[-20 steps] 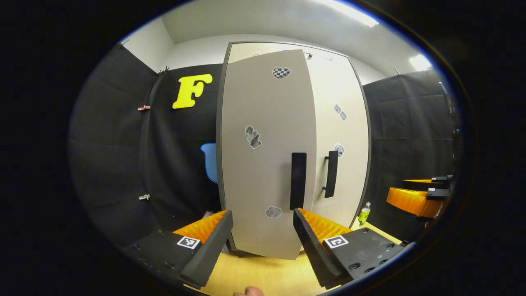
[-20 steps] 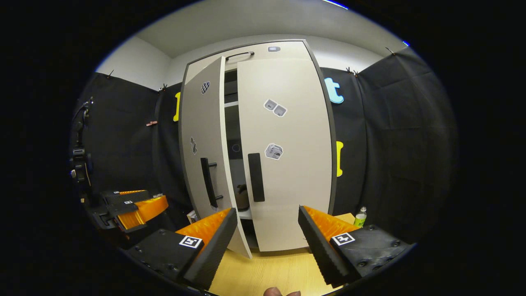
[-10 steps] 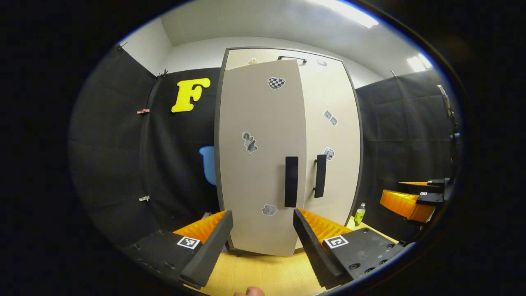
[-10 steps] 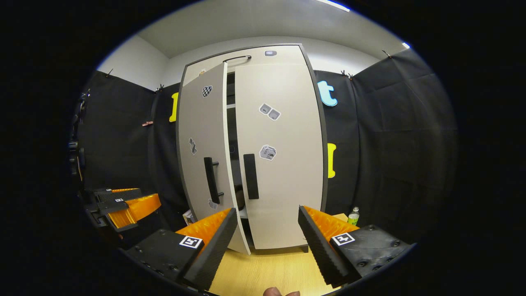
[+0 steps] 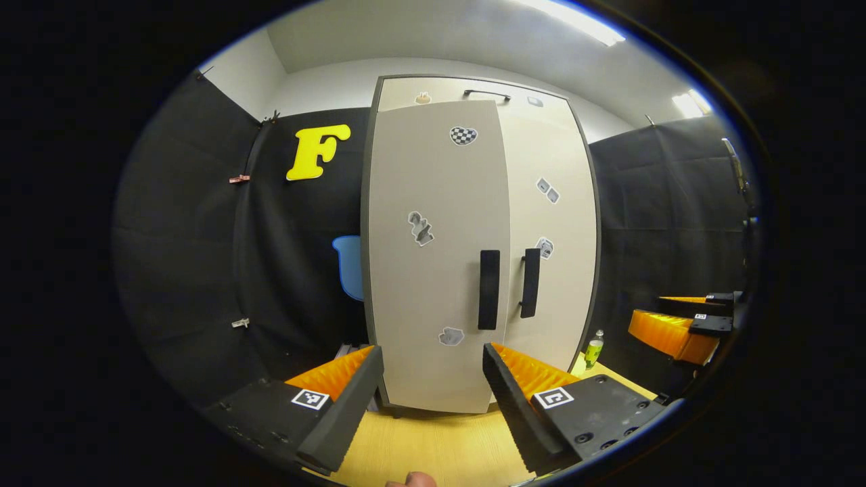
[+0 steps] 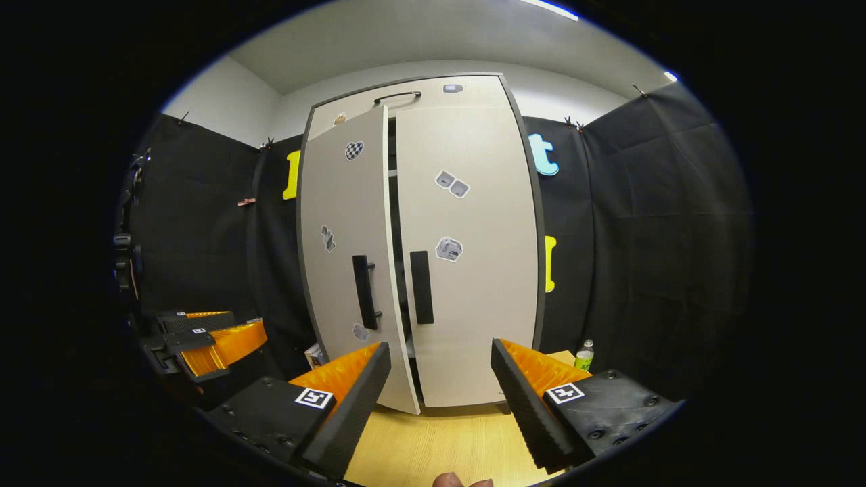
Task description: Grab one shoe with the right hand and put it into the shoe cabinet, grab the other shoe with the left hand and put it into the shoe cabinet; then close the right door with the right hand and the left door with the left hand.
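Right door (image 6: 467, 257) shut, left door (image 6: 348, 257) just ajar on shoe cabinet (image 6: 446, 91), needs final push; left gripper (image 5: 433, 399) and right gripper (image 6: 440, 399) jaws apart, empty

I see the tall beige shoe cabinet (image 6: 467, 325) upright; its right door (image 6: 473, 223) sits shut, left door (image 6: 345, 270) slightly ajar.

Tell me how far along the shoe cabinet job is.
Nearly done. The right door looks shut. The left door stands slightly ajar, a dark gap beside it. Both the left gripper and right gripper are open and empty. Left: push that door shut.
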`<action>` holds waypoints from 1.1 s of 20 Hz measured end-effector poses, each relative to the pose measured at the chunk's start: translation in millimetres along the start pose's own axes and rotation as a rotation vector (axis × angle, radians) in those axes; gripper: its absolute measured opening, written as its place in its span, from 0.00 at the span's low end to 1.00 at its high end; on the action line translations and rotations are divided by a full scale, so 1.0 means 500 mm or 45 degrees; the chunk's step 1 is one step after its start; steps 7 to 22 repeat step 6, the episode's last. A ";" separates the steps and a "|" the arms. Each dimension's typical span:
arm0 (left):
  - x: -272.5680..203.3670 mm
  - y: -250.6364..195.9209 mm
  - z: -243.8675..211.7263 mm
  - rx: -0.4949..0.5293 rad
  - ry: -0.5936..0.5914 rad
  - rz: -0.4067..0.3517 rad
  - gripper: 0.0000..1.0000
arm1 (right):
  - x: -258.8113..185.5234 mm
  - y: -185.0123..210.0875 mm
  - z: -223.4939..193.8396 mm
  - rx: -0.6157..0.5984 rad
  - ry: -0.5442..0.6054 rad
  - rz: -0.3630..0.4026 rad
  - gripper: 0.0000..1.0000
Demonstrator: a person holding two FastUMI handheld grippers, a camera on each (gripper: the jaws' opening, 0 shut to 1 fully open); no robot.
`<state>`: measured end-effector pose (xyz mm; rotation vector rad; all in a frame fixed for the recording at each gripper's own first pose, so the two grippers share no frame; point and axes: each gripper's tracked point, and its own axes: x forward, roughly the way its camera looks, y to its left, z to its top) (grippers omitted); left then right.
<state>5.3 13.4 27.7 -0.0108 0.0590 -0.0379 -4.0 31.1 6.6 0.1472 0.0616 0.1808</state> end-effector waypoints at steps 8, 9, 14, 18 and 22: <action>0.003 0.011 -0.004 0.012 0.008 0.011 0.94 | 0.005 0.018 -0.004 -0.001 0.008 0.018 0.98; 0.003 0.011 -0.004 0.012 0.008 0.011 0.94 | 0.005 0.018 -0.004 -0.001 0.008 0.018 0.98; 0.003 0.011 -0.004 0.012 0.008 0.011 0.94 | 0.005 0.018 -0.004 -0.001 0.008 0.018 0.98; 0.003 0.011 -0.004 0.012 0.008 0.011 0.94 | 0.005 0.018 -0.004 -0.001 0.008 0.018 0.98; 0.003 0.011 -0.004 0.012 0.008 0.011 0.94 | 0.005 0.018 -0.004 -0.001 0.008 0.018 0.98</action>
